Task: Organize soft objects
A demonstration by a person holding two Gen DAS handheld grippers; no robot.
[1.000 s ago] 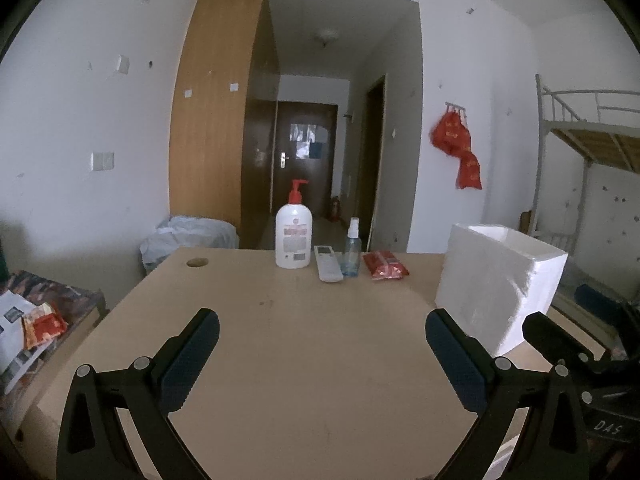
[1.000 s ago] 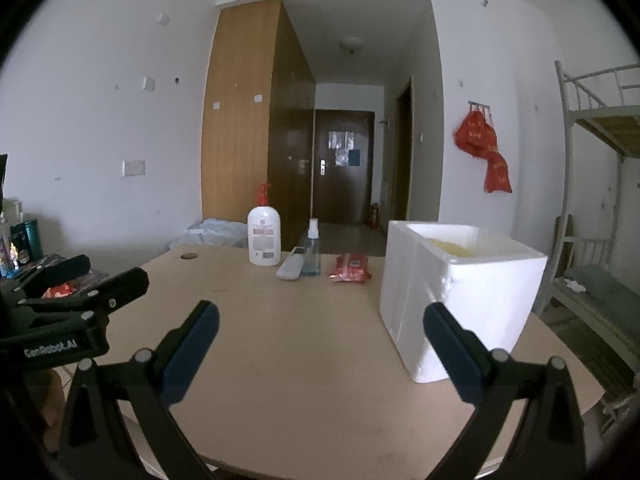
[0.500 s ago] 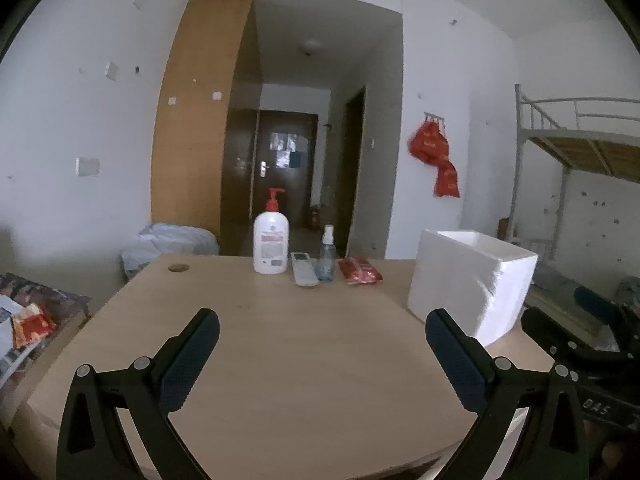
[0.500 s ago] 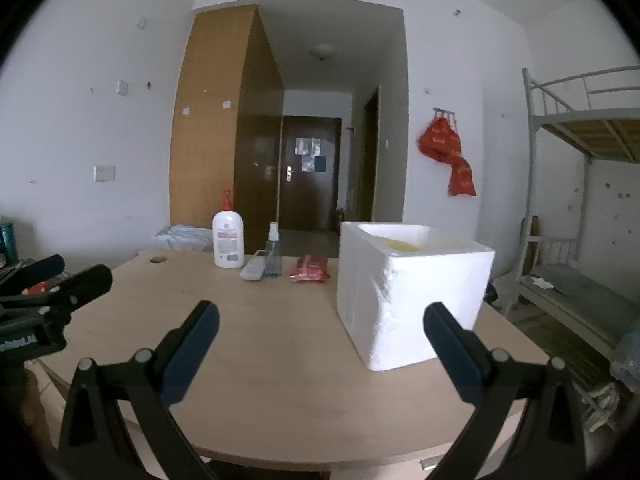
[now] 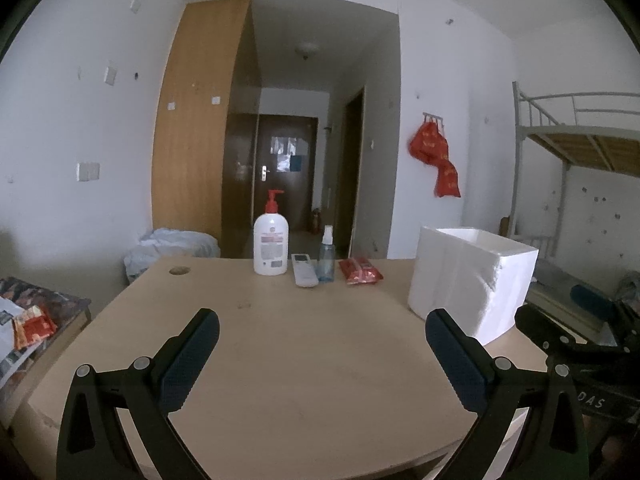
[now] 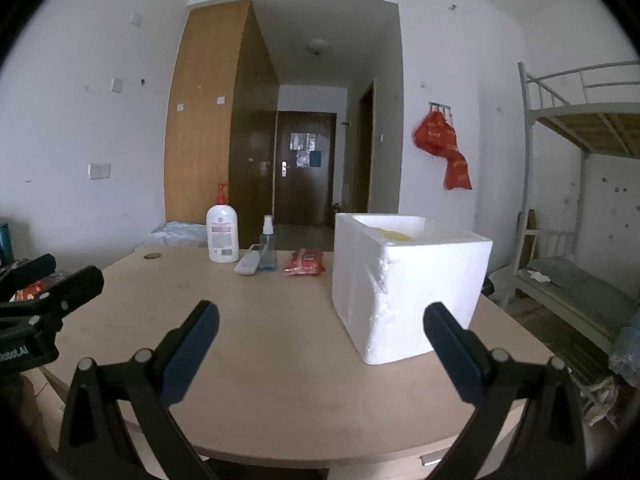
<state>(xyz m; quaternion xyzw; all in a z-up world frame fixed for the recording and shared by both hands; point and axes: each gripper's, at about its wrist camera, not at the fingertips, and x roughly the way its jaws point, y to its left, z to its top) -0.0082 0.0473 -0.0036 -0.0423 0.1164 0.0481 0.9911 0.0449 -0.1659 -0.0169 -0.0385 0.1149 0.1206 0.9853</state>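
A white foam box (image 5: 472, 276) (image 6: 408, 280) stands on the right part of the wooden table (image 5: 304, 344) (image 6: 280, 344), with something yellow inside (image 6: 394, 234). A soft red packet (image 5: 360, 271) (image 6: 305, 262) lies at the table's far side, left of the box. My left gripper (image 5: 322, 346) hovers open over the near table edge with nothing between its fingers. My right gripper (image 6: 320, 342) is open too, empty, just in front of the box's near corner. Each gripper shows at the edge of the other's view.
A white pump bottle (image 5: 271, 242) (image 6: 222, 236), a remote (image 5: 304, 276) (image 6: 248, 264) and a small spray bottle (image 5: 326, 255) (image 6: 267, 246) stand in a row at the far edge. A bunk bed (image 6: 576, 208) is at the right. A low side table with packets (image 5: 32, 324) sits left.
Both grippers have drawn back and risen from the table over the last second, then eased slightly forward. Both stay open and empty. Nothing on the table has moved.
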